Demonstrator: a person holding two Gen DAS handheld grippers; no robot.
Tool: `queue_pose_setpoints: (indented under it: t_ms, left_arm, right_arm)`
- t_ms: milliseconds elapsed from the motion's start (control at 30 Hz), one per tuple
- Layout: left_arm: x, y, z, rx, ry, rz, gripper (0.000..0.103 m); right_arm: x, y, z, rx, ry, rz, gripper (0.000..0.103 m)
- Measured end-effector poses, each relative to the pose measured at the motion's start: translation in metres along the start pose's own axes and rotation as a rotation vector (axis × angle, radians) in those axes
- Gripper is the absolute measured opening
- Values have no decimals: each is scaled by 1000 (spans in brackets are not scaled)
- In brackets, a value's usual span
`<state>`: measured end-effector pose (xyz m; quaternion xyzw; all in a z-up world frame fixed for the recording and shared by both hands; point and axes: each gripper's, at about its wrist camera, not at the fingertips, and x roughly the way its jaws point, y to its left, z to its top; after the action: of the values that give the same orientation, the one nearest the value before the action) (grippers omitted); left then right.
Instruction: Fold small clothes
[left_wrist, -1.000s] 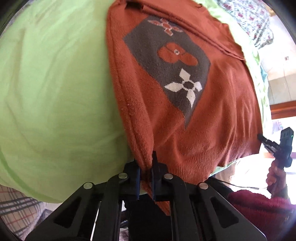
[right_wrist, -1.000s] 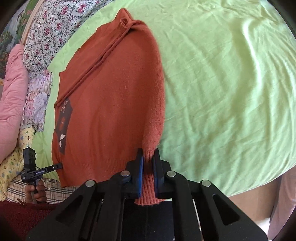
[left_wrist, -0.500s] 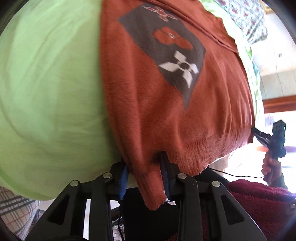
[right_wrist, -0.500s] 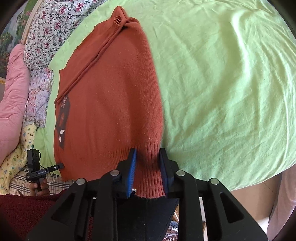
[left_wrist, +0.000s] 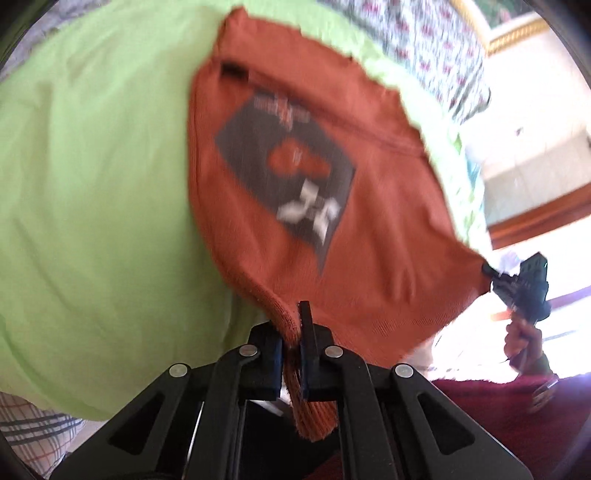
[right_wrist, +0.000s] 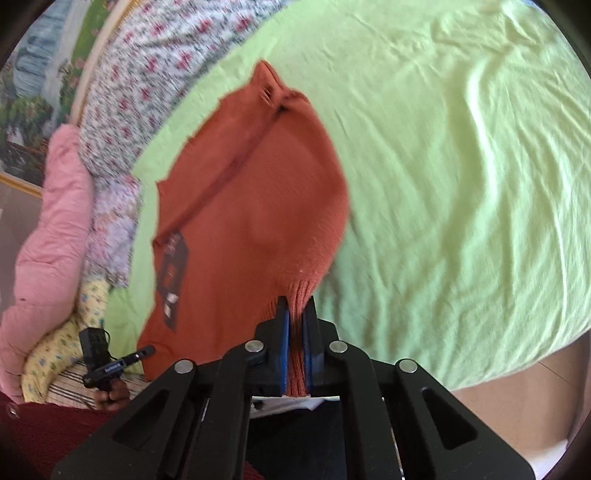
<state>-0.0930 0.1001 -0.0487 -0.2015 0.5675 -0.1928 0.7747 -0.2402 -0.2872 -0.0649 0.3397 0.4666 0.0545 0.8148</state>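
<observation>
Two corners of the rust-orange sweater are in your grippers, one each. Your left gripper is clamped tight on the ribbed hem at one bottom corner; the knit is bunched between its fingers and a tab of ribbing hangs out behind them toward the camera. Your right gripper is closed the same way on the other bottom corner, with the ribbed edge pinched between its blue pads and running back between them.

From both grips the sweater stretches away from you over the green bedsheet. The hem edge between your two grippers is lifted off the sheet and pulled taut, while the neck end lies farther off on the sheet. A dark patch with orange and white shapes faces up, closer to your left side. In the left view, your right gripper shows at the far corner of the hem, held in your right hand. Floral pillows and a pink quilt lie beyond the sheet's edge.
</observation>
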Motion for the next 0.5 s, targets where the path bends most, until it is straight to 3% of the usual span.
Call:
queue_pose_setpoints:
  t_ms: [267, 500]
  left_arm:
    - [-50, -19, 84, 37, -200, 1, 4]
    - [-44, -30, 166, 31, -317, 23, 4]
  right_arm:
    - [-14, 43, 73, -96, -163, 82, 7]
    - [22, 57, 154, -124, -229, 105, 7]
